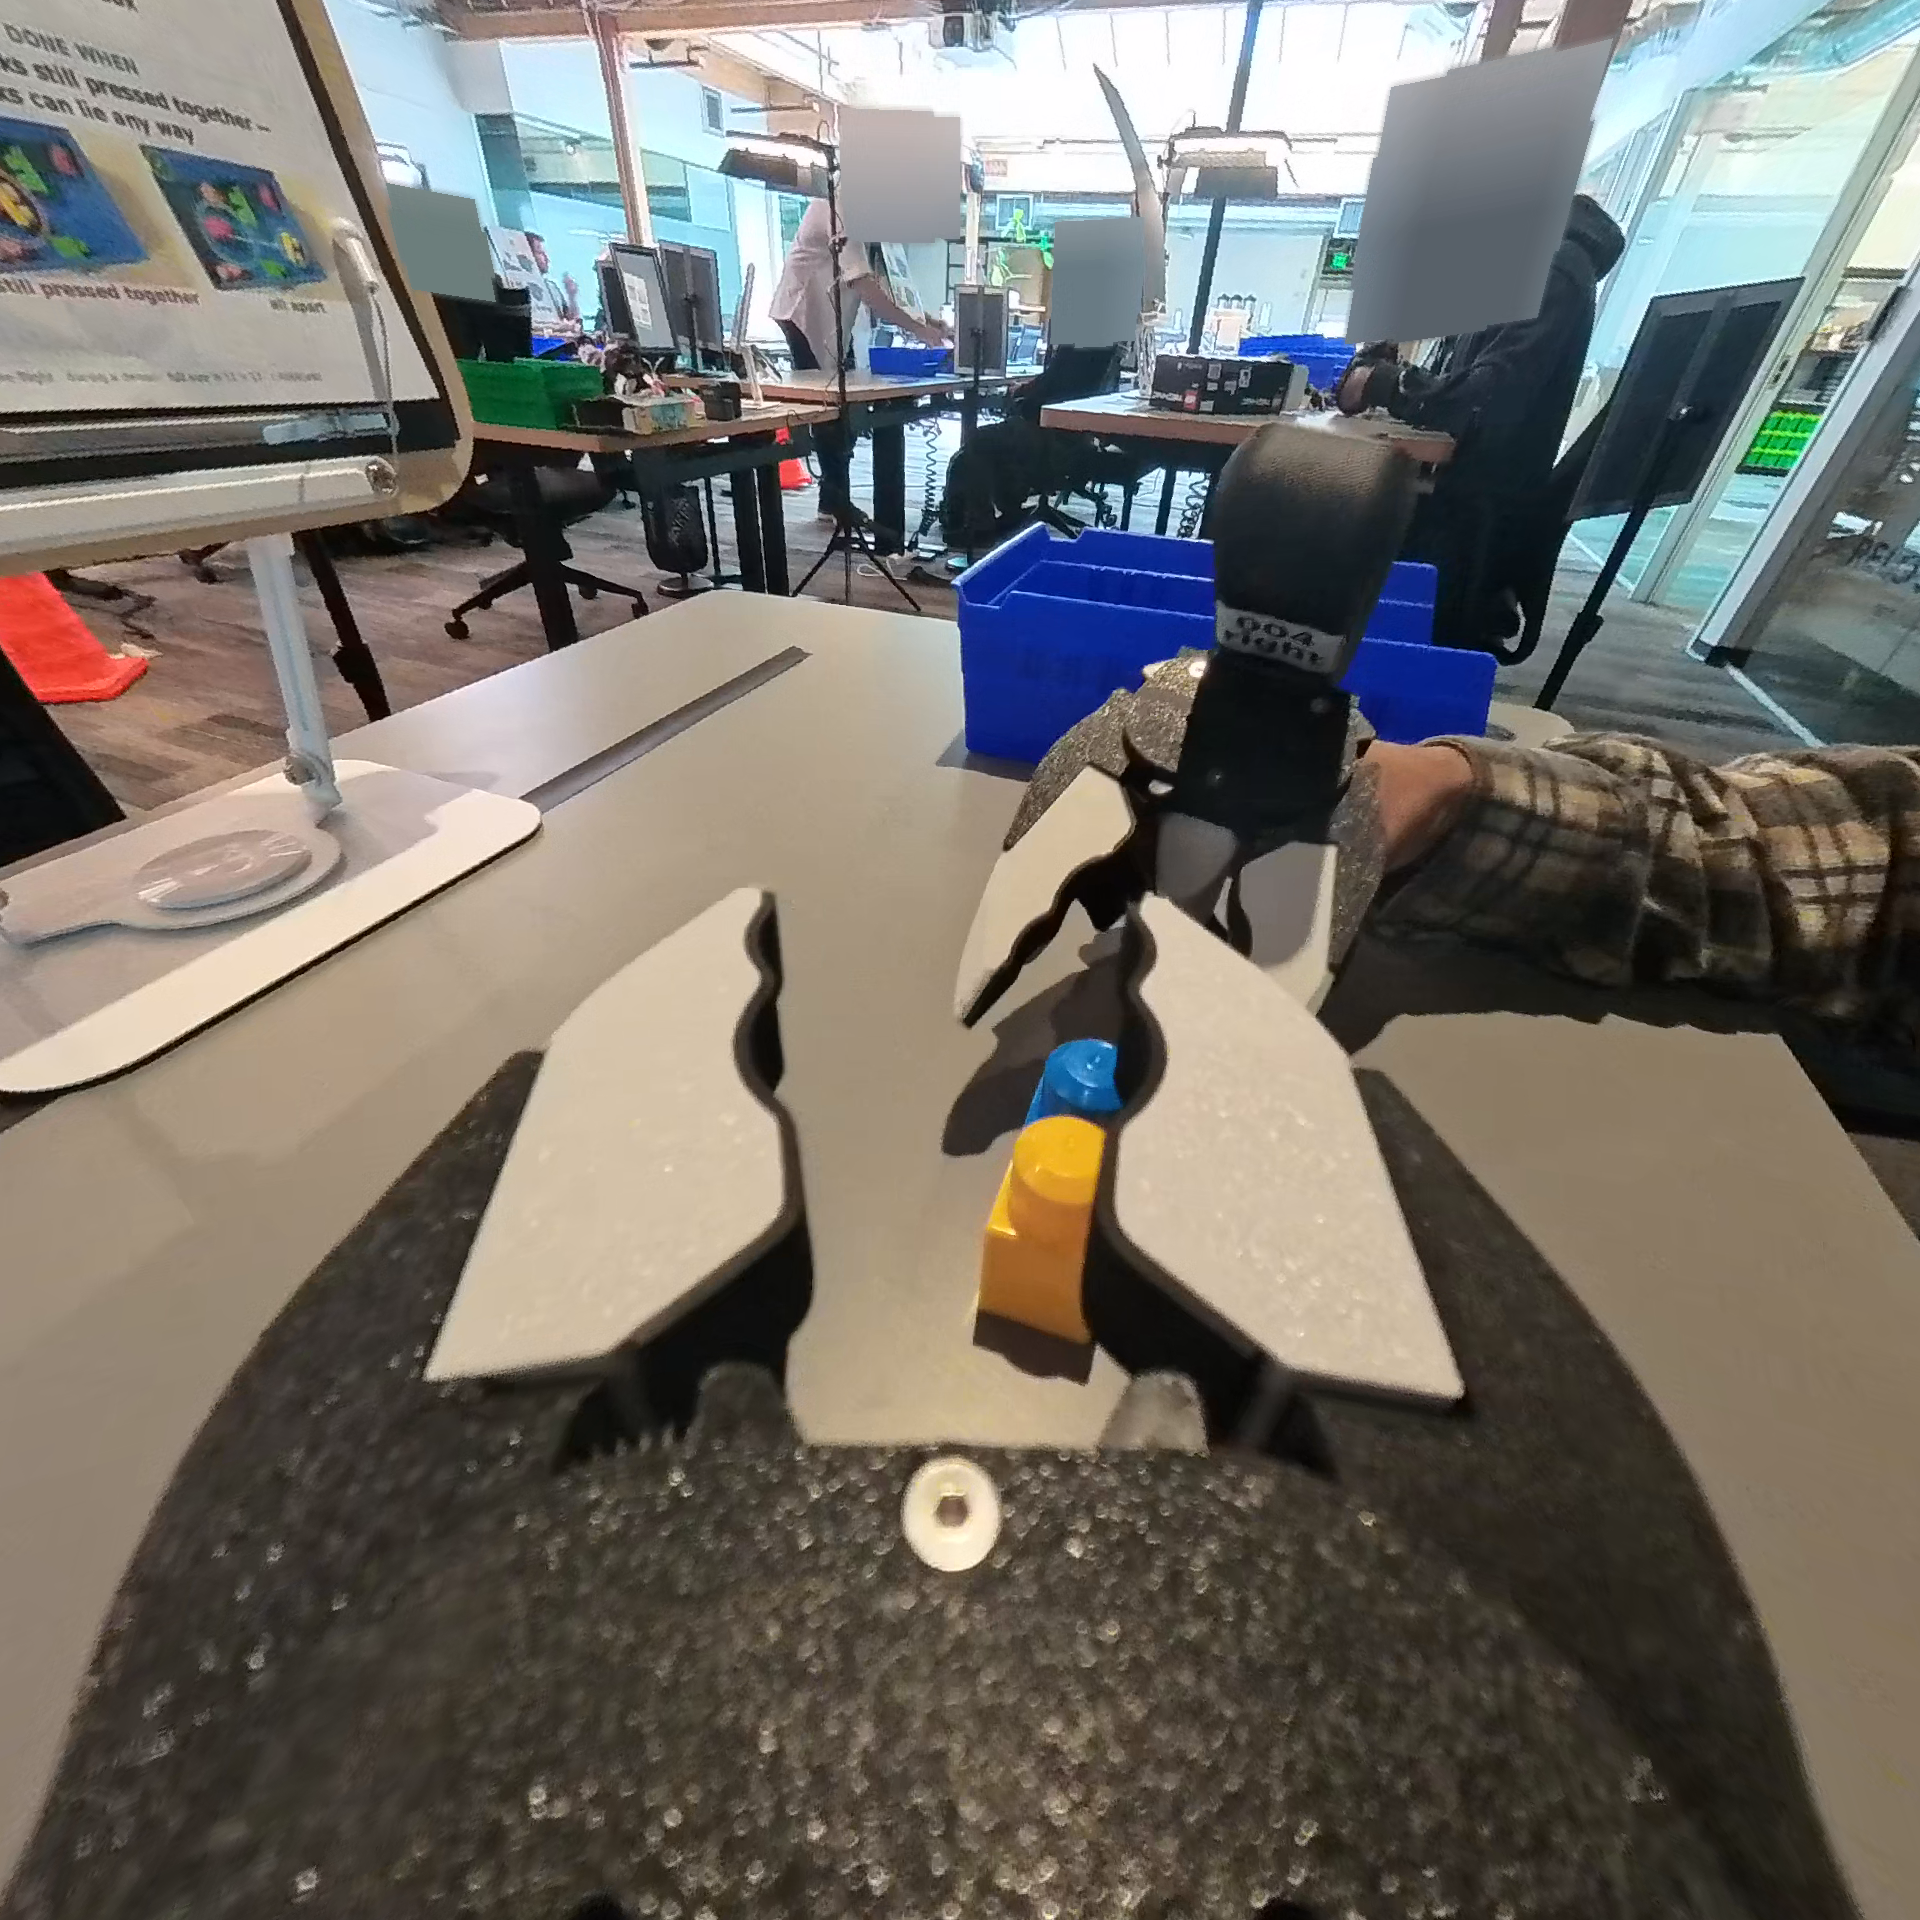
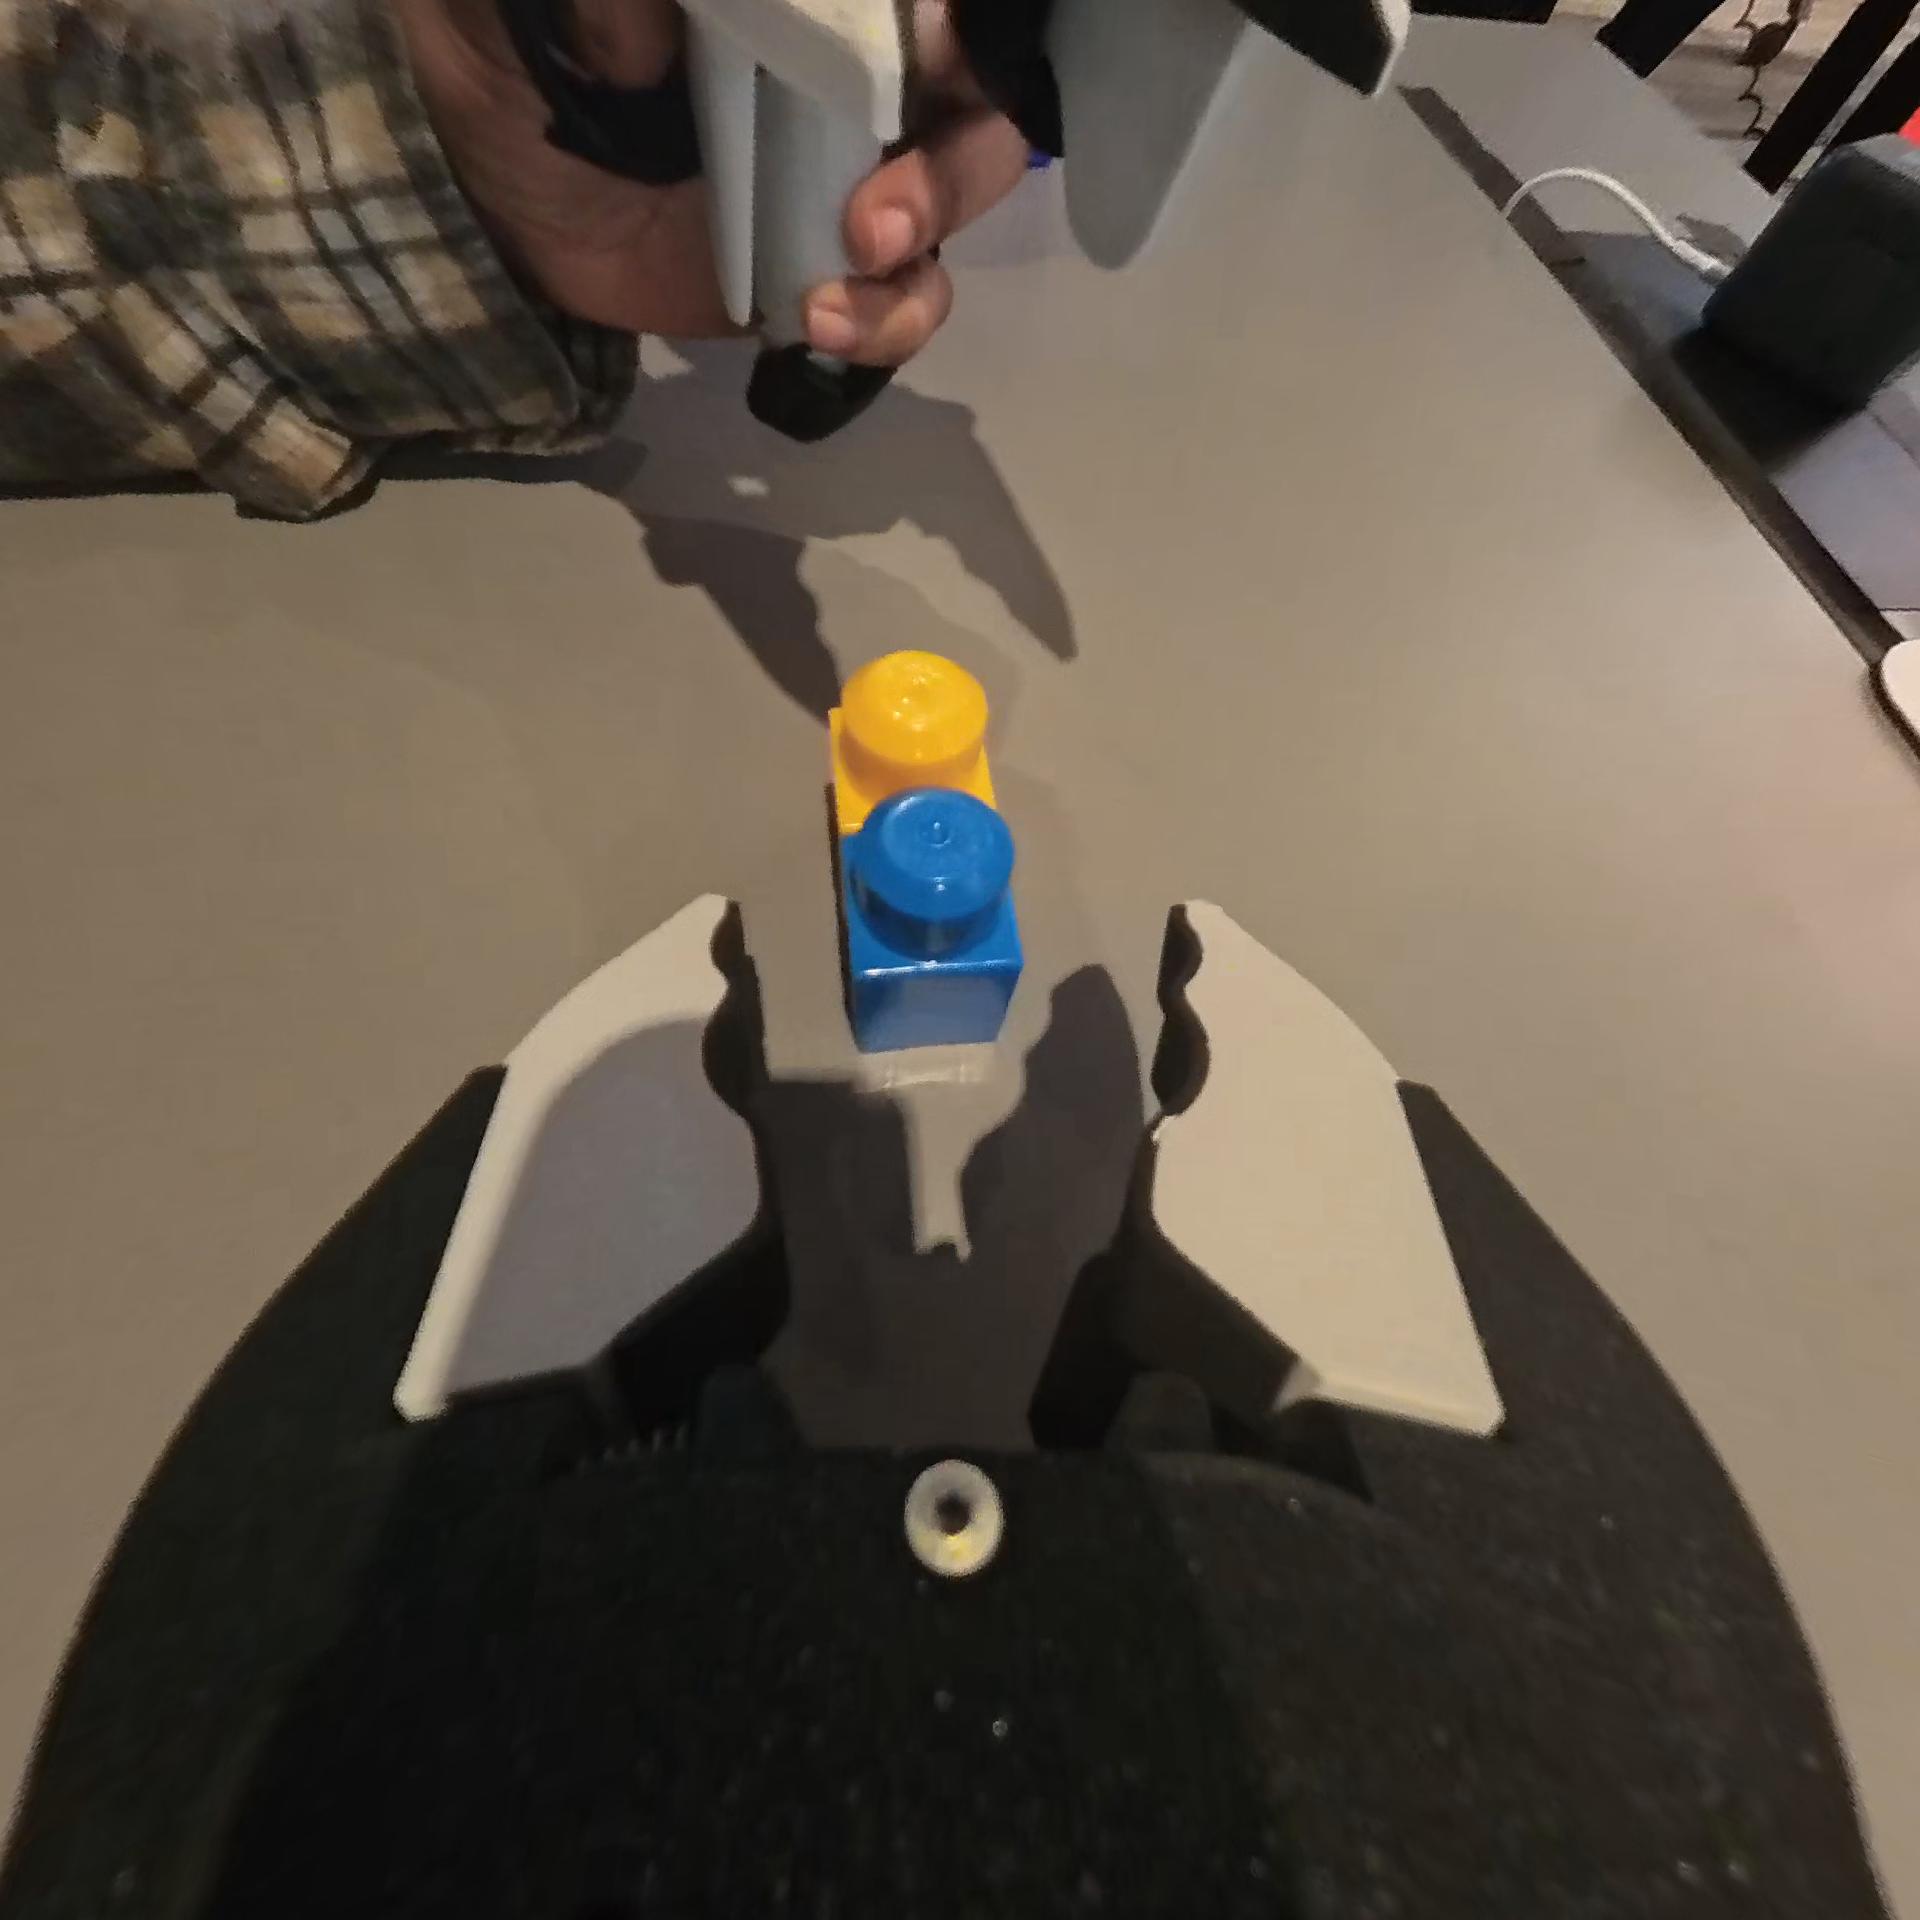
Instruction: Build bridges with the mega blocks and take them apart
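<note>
Standing side by side and touching on the grey table [image 2: 312,831], the yellow block [image 2: 909,743] & blue block [image 2: 930,935] sit btwn the two grippers, studs up. Left gripper [image 1: 951,956] is spread apart w/ the yellow block just beside its right finger; right gripper [image 2: 956,914] is also apart, nothing held. Blue bin [image 1: 1081,644] sits further back.

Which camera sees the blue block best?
The right wrist view. There the blue block sits in the open, just ahead of the right gripper, with its round stud and front side clear. In the left wrist view the blue block peeks out behind the yellow block and one finger hides part of it.
</note>
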